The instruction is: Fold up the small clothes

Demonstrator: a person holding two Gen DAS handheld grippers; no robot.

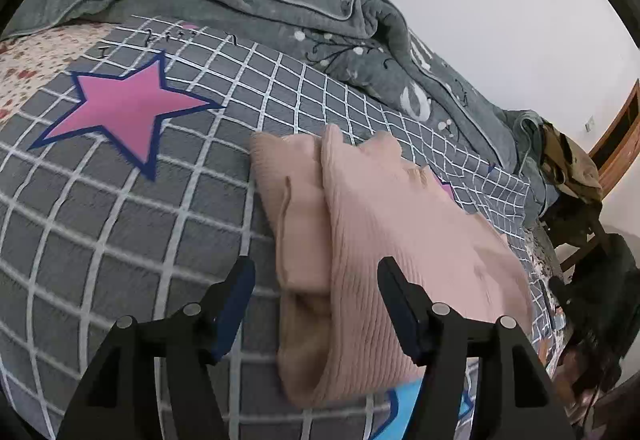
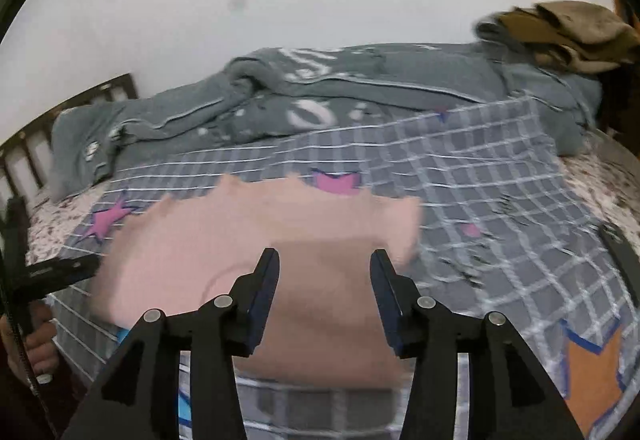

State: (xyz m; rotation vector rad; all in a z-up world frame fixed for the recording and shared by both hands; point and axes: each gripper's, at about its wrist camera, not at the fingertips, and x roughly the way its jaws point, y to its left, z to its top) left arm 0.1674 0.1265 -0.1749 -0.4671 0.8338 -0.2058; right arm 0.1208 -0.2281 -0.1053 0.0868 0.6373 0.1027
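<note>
A small pink ribbed garment (image 1: 384, 240) lies partly folded on the grey checked bedsheet (image 1: 120, 224), one half laid over the other. My left gripper (image 1: 316, 268) is open and empty, its jaws spread just above the garment's near end. In the right wrist view the same pink garment (image 2: 192, 248) lies flat and blurred across the middle. My right gripper (image 2: 324, 260) is open and empty, hovering above the garment's near edge. The left gripper's body (image 2: 52, 272) shows at the far left of that view.
A rumpled grey quilt (image 1: 280, 8) lies along the far side of the bed against the white wall. A brown cloth pile (image 2: 568, 32) sits at the bed's far right corner. A dark headboard (image 2: 32, 144) stands at left. Pink star prints (image 1: 124, 108) mark the sheet.
</note>
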